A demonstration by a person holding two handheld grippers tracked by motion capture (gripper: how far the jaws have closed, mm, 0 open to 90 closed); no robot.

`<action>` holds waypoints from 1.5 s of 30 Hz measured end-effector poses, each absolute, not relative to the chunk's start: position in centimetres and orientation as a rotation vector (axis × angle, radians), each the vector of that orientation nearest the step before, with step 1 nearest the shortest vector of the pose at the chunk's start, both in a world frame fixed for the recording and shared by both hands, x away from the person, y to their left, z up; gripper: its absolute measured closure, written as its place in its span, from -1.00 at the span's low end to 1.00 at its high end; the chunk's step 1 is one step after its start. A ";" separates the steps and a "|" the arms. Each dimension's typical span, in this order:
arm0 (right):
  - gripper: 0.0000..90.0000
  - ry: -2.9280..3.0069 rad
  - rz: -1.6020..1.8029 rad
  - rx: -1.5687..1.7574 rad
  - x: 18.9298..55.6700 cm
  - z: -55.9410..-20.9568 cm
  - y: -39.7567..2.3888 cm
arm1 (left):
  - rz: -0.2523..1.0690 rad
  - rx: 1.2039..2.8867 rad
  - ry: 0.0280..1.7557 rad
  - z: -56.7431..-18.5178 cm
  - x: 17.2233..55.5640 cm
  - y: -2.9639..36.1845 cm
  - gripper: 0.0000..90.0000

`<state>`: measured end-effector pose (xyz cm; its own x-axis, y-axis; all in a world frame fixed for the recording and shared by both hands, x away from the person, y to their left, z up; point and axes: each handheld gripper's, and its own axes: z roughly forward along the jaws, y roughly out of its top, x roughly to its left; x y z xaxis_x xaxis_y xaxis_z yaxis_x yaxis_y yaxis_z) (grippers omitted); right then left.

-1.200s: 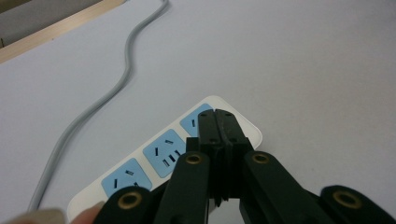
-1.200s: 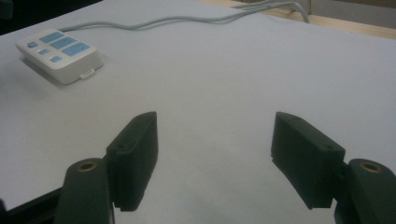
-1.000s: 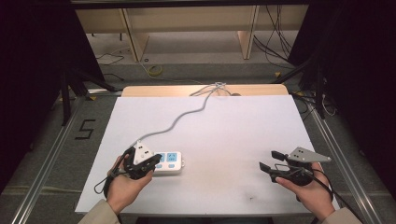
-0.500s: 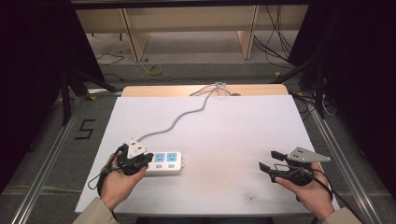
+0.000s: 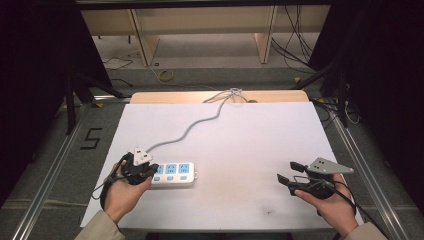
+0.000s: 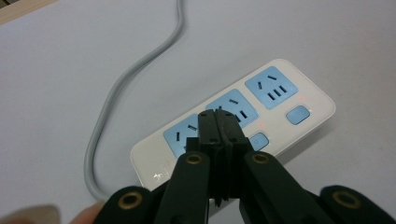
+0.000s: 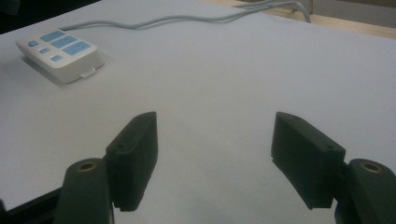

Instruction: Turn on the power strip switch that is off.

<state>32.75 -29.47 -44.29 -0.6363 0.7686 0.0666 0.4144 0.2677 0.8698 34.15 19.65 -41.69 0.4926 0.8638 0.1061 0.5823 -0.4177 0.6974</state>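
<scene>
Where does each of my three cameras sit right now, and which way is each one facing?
High view: above the near edge, looking forward and down on the table; both forearms and hands show.
Left gripper view: on the left gripper, jaws together over the power strip.
Right gripper view: on the right gripper, jaws apart, facing across the table.
All three share the power strip and its cord.

— What lies by the jaws?
— A white power strip (image 6: 233, 123) with three blue socket faces and small blue buttons, flat on the tabletop (image 5: 240, 140), directly under the pressed-together left jaws, whose tips sit over its middle socket.
— And its cord?
— A grey cable (image 6: 126, 88) curves away beyond the jaws. Well ahead-left of the spread right jaws.
</scene>
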 end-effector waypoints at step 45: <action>-0.28 2.183 1.308 1.071 32.7 -44.3 -29.4 | 0.529 2.325 1.235 -43.3 36.0 19.2 1.00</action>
